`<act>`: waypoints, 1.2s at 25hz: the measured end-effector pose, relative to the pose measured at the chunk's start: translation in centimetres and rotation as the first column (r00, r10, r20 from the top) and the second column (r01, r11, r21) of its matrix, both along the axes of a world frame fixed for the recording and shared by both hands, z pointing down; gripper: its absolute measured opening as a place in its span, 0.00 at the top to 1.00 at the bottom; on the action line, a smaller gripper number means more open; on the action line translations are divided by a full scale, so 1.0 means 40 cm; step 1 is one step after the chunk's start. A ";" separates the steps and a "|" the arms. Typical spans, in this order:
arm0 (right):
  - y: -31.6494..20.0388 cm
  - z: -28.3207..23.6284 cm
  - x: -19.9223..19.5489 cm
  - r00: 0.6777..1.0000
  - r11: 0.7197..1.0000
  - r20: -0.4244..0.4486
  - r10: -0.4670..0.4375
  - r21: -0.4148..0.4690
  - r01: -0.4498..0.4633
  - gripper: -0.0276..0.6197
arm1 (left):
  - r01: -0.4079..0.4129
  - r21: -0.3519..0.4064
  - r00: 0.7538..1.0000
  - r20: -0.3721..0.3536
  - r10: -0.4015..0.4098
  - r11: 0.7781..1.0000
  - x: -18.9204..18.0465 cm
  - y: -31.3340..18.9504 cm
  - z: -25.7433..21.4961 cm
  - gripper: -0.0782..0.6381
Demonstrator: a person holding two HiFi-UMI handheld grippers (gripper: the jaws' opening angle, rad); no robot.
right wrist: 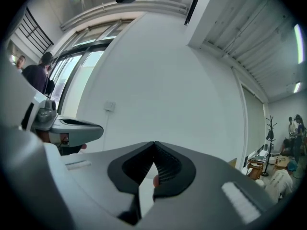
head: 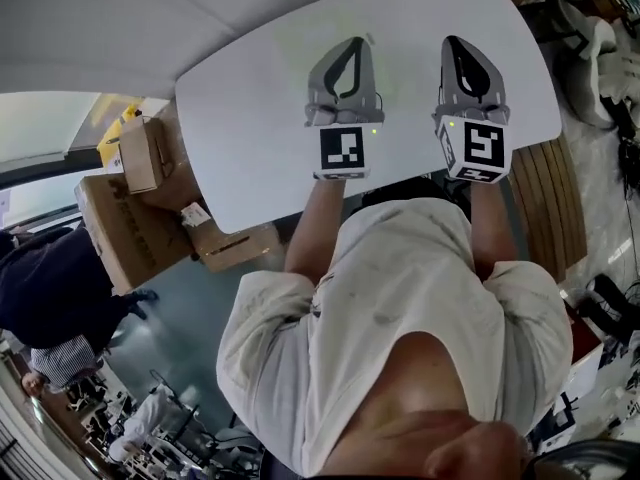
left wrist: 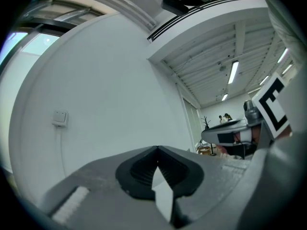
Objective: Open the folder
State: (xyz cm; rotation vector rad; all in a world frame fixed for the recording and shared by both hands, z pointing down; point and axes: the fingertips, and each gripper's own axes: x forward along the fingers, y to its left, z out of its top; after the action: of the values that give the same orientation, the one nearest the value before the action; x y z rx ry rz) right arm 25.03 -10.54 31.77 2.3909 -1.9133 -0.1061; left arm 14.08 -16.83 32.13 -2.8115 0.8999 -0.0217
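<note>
No folder shows in any view. In the head view a person holds both grippers side by side, level, over a white table [head: 250, 108]. The left gripper [head: 354, 42] has its jaws together with nothing between them. The right gripper [head: 452, 41] looks the same, tips meeting and nothing held. The left gripper view shows its own shut tips [left wrist: 157, 148] against a white wall, with the right gripper [left wrist: 235, 134] beside it. In the right gripper view the shut tips [right wrist: 154, 143] face the same wall, and the left gripper [right wrist: 72, 128] is at the left.
Cardboard boxes [head: 130, 218] stand on the floor left of the table. A slatted wooden seat [head: 555, 203] is at its right edge. A wall switch [left wrist: 60, 118] is on the white wall ahead. People stand by the window [right wrist: 36, 75] and far off at the right.
</note>
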 end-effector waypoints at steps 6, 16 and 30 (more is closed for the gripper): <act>-0.084 0.055 0.002 0.997 0.997 0.041 -0.073 -0.027 0.074 0.95 | 0.034 0.009 0.997 0.067 -0.035 0.999 0.000 -0.045 0.053 0.88; -0.124 0.154 0.015 0.986 0.989 0.111 -0.125 -0.063 0.132 0.95 | 0.017 0.005 0.971 0.239 -0.018 1.000 0.032 -0.025 0.220 0.85; -0.137 0.337 -0.010 0.977 0.963 0.151 -0.154 -0.198 0.182 0.95 | -0.035 -0.037 0.886 0.461 0.048 0.999 0.042 0.018 0.469 0.75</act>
State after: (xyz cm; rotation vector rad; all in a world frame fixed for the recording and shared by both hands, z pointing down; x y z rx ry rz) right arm 24.63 -16.00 45.25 2.1462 -2.0664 0.2431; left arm 15.78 -16.11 50.89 -2.6612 0.7234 -0.6736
